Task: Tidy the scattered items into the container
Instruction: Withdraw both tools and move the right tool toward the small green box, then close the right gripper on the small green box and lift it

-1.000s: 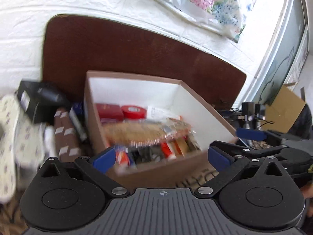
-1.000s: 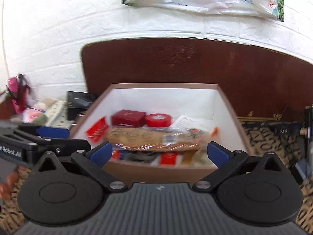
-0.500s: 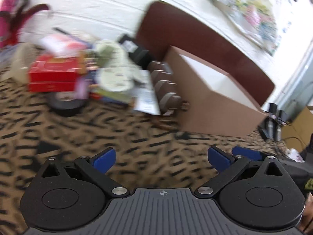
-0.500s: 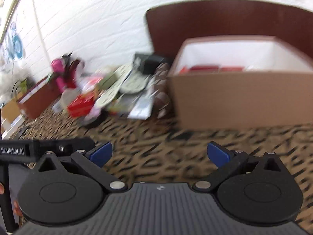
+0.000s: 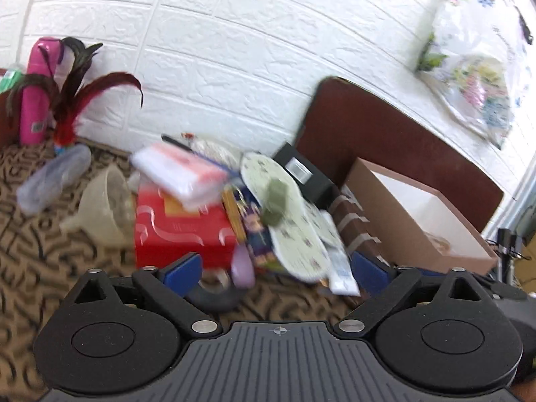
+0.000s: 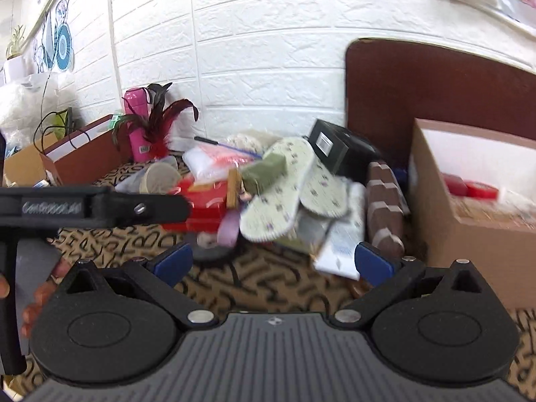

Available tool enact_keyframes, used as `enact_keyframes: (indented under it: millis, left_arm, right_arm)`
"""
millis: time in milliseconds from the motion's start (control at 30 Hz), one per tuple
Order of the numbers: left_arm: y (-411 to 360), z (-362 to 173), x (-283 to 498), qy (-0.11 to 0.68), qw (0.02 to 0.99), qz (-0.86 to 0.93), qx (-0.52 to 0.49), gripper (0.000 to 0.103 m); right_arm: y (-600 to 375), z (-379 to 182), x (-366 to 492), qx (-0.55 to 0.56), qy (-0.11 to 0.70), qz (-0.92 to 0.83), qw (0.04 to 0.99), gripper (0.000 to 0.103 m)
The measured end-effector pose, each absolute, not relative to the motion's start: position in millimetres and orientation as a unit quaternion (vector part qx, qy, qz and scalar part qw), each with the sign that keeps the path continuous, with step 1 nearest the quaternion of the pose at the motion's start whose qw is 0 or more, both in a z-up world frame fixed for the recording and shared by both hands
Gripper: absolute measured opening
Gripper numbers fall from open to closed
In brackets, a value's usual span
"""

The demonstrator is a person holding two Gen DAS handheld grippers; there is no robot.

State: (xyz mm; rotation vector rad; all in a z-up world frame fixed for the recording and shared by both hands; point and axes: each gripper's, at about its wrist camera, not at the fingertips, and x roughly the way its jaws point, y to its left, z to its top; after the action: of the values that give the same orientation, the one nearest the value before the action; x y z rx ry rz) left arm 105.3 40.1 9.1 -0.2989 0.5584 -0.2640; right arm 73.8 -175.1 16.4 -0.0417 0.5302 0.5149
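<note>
Both claws now face the heap of loose things instead of looking down into the brown cardboard box with white inner walls (image 6: 469,234), which a second ago filled both views. That swing away from the box suggests the last delivery is finished and a new pick is being lined up.

The left claw (image 5: 274,269) has its blue-tipped fingers spread wide with nothing between them. The right claw (image 6: 273,263) is likewise spread and empty. In the right wrist view the box stands at the right edge of the heap, already holding a round red tin (image 6: 482,190) and other packets.

The heap lies on the desk covered in a brown cloth with black letter patterns (image 6: 268,288), against the white brick wall. Closest to the left claw is a black roll of tape (image 5: 214,293) lying flat, just in front of a glossy red rectangular carton (image 5: 181,231). A pair of pale green patterned insoles (image 6: 284,194) leans across the middle, with a dark olive block (image 5: 276,206) resting on them. A brown padded strip with pale bands (image 6: 385,207) lies just beside the box wall.

Motion blur softens the heap, so the small mauve object (image 5: 243,269) beside the tape may be a cap or a cup. Much clutter remains outside the box, so the task looks well short of done.
</note>
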Motion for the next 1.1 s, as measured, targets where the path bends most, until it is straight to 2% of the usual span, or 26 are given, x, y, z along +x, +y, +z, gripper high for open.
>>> enact_keyframes:
  millis: [267, 333, 533, 600, 633, 700, 733, 767, 867, 1100]
  left_arm:
    - [43.3, -12.3, 183.8, 0.3, 0.936, -0.107, -0.152, 0.07]
    - [41.9, -18.4, 195.2, 0.304, 0.934, -0.111, -0.151, 0.068]
    - [36.9, -25.9, 215.1, 0.301, 0.936, -0.117, -0.141, 0.049]
    - [36.9, -26.5, 219.0, 0.303, 0.935, -0.118, -0.145, 0.041]
    - [36.7, -26.9, 220.1, 0.303, 0.935, -0.117, -0.144, 0.03]
    - [37.0, -28.0, 221.1, 0.304, 0.934, -0.115, -0.145, 0.02]
    - [37.7, -28.7, 220.7, 0.307, 0.933, -0.115, -0.147, 0.009]
    - [38.3, -30.1, 220.4, 0.312, 0.931, -0.117, -0.151, 0.009]
    - [38.4, -32.9, 214.0, 0.322, 0.924, -0.124, -0.164, 0.009]
    - [27.5, -30.6, 162.7, 0.333, 0.914, -0.156, -0.173, 0.009]
  right_arm:
    - [-130.9, 8.7, 123.0, -0.05, 0.245, 0.243, 0.937, 0.086]
    - [-123.5, 4.9, 135.2, -0.055, 0.244, 0.245, 0.937, 0.082]
    - [-107.7, -7.8, 161.7, -0.059, 0.254, 0.258, 0.93, 0.068]
    - [-102.8, -10.2, 165.0, -0.068, 0.249, 0.26, 0.93, 0.064]
    - [-100.1, -10.6, 166.3, -0.074, 0.246, 0.261, 0.93, 0.064]
    - [-95.8, -11.0, 169.5, -0.084, 0.242, 0.262, 0.93, 0.059]
    - [-94.9, -11.2, 171.6, -0.086, 0.242, 0.262, 0.93, 0.056]
    - [-94.5, -11.2, 173.5, -0.084, 0.245, 0.264, 0.929, 0.046]
    - [-98.3, -11.3, 177.0, -0.07, 0.257, 0.268, 0.926, 0.027]
    - [-122.4, -5.9, 143.9, -0.053, 0.271, 0.277, 0.92, 0.026]
